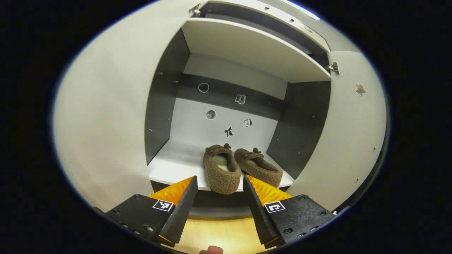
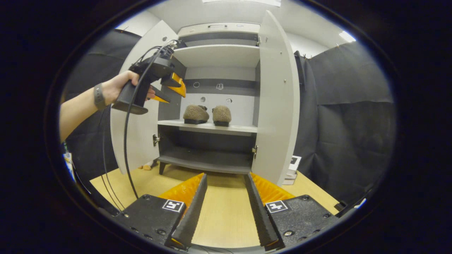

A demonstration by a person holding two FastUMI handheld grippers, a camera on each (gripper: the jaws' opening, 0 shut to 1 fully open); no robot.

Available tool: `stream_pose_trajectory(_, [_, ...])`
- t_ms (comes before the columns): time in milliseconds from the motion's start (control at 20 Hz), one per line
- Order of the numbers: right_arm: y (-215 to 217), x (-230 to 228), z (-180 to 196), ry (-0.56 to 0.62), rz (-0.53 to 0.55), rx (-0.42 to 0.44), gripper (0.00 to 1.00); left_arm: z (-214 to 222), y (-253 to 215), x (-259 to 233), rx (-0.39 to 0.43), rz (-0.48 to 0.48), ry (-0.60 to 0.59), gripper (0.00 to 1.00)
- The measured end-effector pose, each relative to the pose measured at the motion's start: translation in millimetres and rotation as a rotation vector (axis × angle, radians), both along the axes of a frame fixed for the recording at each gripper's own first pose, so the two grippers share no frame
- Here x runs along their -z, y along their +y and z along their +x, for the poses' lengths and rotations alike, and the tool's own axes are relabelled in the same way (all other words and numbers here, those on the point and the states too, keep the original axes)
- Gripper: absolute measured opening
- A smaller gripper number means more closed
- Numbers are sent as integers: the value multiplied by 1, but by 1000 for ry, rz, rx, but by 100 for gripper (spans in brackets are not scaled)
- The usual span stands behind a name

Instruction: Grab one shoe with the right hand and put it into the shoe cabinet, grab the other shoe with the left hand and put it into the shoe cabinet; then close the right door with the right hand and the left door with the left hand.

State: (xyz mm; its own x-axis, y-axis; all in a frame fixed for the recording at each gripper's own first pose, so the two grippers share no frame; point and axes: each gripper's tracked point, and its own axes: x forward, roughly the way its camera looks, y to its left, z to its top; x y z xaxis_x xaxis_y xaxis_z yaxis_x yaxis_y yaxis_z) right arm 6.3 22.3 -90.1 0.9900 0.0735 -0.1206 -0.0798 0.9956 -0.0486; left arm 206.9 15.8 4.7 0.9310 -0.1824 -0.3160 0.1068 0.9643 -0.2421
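The left gripper (image 1: 219, 197) hangs with its jaws spread and nothing between them, just in front of the middle shelf (image 1: 176, 169) of the shoe cabinet (image 2: 219, 53). The right gripper (image 2: 223, 197) is likewise released, well back from the cabinet over the wooden floor (image 2: 222, 218). Both fuzzy brown slippers sit side by side on that shelf, the left slipper (image 1: 221, 169) just beside the right slipper (image 1: 259, 167). The left door (image 1: 106, 116) and right door (image 2: 277, 102) stand open.

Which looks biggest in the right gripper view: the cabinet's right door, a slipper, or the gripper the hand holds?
1. Right door
2. Left gripper, though it is nearer the camera
3. Either slipper; the other slipper looks alike
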Motion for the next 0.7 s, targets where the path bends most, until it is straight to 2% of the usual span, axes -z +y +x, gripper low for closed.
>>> stream_pose_trajectory(150, [5,-6,0,-9,9,-9,70,-37,6,5,-12,17,-49,78])
stream_pose_trajectory(200, [5,-6,-1,-12,7,-11,73,-48,9,7,-17,36,-71,78])
stream_pose_trajectory(300, [8,-9,-2,-21,6,-18,70,-71,8,11,-19,70,-104,78])
stream_pose_trajectory(350, [10,-10,-3,-21,7,-21,73,-84,9,13,-21,72,-113,78])
stream_pose_trajectory(450, [11,-11,-6,-26,16,-24,73,-106,8,26,-31,51,-127,79])
stream_pose_trajectory(500, [11,-11,-6,-26,17,-23,70,-116,8,30,-38,41,-138,80])
stream_pose_trajectory(700, [12,-6,-11,-12,26,-21,70,-155,13,53,-58,59,-170,81])
